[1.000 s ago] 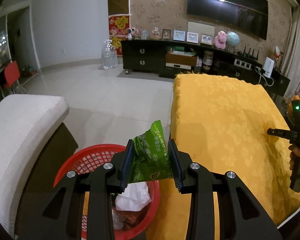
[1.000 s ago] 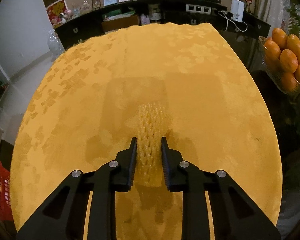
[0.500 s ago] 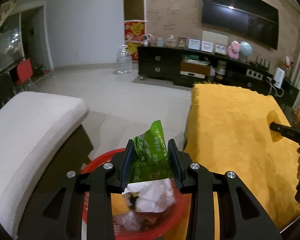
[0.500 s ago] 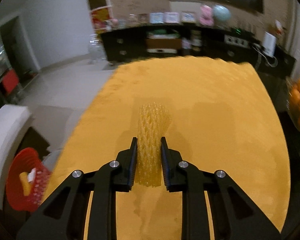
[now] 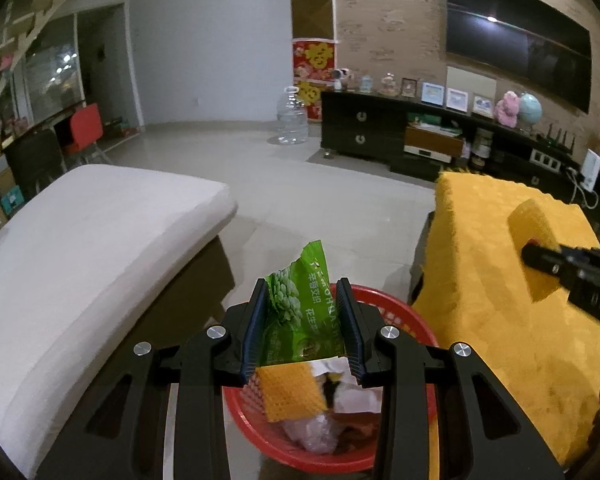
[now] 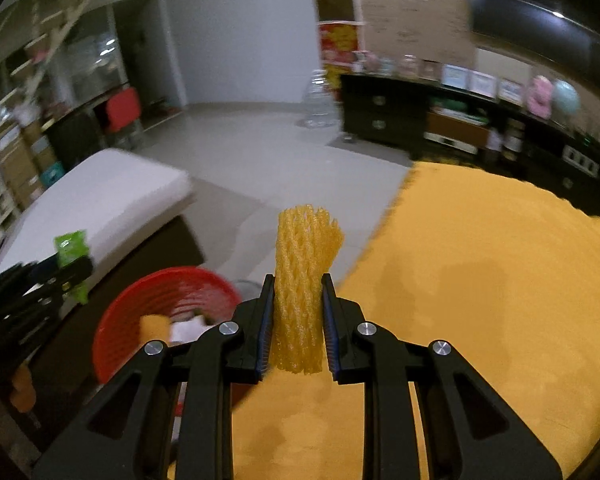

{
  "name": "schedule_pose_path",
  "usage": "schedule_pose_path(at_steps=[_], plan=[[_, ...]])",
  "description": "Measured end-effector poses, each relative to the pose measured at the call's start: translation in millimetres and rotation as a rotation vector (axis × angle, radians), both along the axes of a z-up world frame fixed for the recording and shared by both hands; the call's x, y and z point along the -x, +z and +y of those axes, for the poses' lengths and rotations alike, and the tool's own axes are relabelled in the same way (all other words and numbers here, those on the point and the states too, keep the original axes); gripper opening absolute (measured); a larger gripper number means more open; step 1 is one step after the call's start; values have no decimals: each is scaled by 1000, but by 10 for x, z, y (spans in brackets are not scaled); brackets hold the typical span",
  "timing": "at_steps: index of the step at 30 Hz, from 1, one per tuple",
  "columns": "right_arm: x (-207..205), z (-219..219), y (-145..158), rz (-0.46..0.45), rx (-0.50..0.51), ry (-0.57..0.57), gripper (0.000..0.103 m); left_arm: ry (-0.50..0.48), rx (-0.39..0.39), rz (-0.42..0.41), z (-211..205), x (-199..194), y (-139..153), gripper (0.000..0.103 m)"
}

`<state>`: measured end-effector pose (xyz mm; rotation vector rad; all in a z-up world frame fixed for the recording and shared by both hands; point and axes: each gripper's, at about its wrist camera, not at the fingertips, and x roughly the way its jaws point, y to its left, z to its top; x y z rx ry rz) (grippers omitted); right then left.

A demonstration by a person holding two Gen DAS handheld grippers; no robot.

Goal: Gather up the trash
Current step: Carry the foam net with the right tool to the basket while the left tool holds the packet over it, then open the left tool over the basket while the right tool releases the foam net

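My left gripper point(image 5: 303, 320) is shut on a green snack wrapper point(image 5: 300, 312) and holds it above a red basket point(image 5: 416, 324) on the floor. The basket holds a yellow foam net, white paper and clear plastic. My right gripper point(image 6: 296, 316) is shut on a yellow foam fruit net point(image 6: 302, 276), lifted over the left edge of the yellow-covered table point(image 6: 480, 280). The basket shows in the right wrist view point(image 6: 140, 308) at lower left, with the left gripper and wrapper point(image 6: 72, 246) beside it. The right gripper and net show at the right of the left wrist view point(image 5: 534, 248).
A white cushioned sofa point(image 5: 80, 248) stands left of the basket. A dark TV cabinet point(image 5: 420, 136) with frames and toys runs along the far wall. A large water bottle point(image 5: 294, 122) stands on the tiled floor.
The right gripper lifted the foam net off the table and swung left toward the basket. The left gripper kept the wrapper above the basket and tilted up slightly.
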<state>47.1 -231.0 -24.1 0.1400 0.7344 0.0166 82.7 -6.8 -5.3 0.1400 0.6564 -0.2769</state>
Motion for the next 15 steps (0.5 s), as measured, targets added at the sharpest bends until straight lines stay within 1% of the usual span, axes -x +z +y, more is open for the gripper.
schedule_pose_path(at_steps=[6,11,15], plan=[[-134,381,-6,14,2,95,22,27,-11,2,111,5,-22,33],[-238,588,57,15,-15,152,22,41,-29,9,133,-24,-64,33],[-304,704,37,18,-27,183,22,62,-41,24,155,-64,-132,33]])
